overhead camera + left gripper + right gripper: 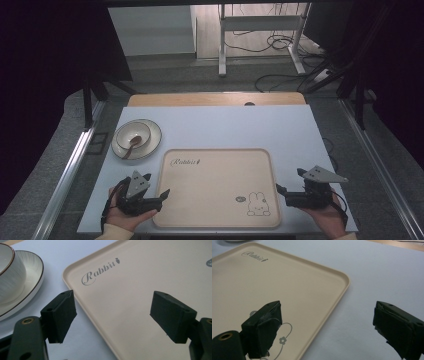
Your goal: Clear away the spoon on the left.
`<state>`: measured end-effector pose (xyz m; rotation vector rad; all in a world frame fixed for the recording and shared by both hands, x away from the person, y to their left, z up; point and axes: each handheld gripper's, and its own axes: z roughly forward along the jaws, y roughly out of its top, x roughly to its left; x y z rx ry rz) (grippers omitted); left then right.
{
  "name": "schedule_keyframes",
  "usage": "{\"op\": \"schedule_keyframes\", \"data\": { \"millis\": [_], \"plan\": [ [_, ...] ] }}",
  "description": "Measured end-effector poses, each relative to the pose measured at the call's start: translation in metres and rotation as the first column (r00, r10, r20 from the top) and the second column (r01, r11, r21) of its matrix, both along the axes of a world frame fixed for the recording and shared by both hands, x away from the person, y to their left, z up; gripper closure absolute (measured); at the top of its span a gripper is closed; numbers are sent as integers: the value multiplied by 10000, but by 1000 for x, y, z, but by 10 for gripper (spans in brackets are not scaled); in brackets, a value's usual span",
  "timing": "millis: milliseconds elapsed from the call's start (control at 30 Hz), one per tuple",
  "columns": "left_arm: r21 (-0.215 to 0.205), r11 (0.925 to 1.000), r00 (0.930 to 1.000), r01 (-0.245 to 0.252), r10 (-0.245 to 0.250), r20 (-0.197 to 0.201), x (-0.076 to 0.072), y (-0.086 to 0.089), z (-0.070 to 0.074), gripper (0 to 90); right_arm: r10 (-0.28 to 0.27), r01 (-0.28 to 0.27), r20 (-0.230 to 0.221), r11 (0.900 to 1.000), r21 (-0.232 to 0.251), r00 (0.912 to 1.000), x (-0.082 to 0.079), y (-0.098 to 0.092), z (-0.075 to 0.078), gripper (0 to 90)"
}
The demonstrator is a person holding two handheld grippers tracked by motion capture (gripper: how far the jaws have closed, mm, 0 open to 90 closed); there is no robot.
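Observation:
A beige tray [215, 185] with a "Rabbit" script and a bunny drawing lies at the near middle of the pale blue table [225, 125]. My left gripper [156, 185] rests at the tray's near left corner, jaws wide open over its left rim [75, 290] with nothing between them. My right gripper [290, 180] sits just off the tray's right edge, also open and empty. In the right gripper view, one jaw of the right gripper [327, 306] hangs over the tray [274, 277] and the other over the table. Both grippers [113, 297] are hand-held.
A white bowl [132, 134] holding a brown spoon [131, 146] stands on a brown-rimmed plate [152, 137] at the back left, seen close as bowl [10, 275] and plate [35, 277]. A wooden strip [215, 99] borders the far edge. Metal rails [70, 170] flank the table.

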<state>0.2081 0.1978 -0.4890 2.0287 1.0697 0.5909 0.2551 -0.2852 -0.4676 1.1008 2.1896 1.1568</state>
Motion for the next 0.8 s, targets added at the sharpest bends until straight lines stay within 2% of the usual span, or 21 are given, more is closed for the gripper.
{"op": "schedule_keyframes", "data": {
  "millis": [300,533,800],
  "plan": [
    [95,10000,10000,-6,7,-51,2,-2,1,195,262,-262,136,9996,-52,9996,1,-1,0,107],
    [76,9999,9997,-84,82,249,0,-1,6,191,426,-425,309,9991,-65,9986,-4,-2,2,109],
    [176,9993,9986,343,-350,385,-1,-5,8,195,290,-286,345,9995,-122,9990,-7,1,5,107]
  ]
}}
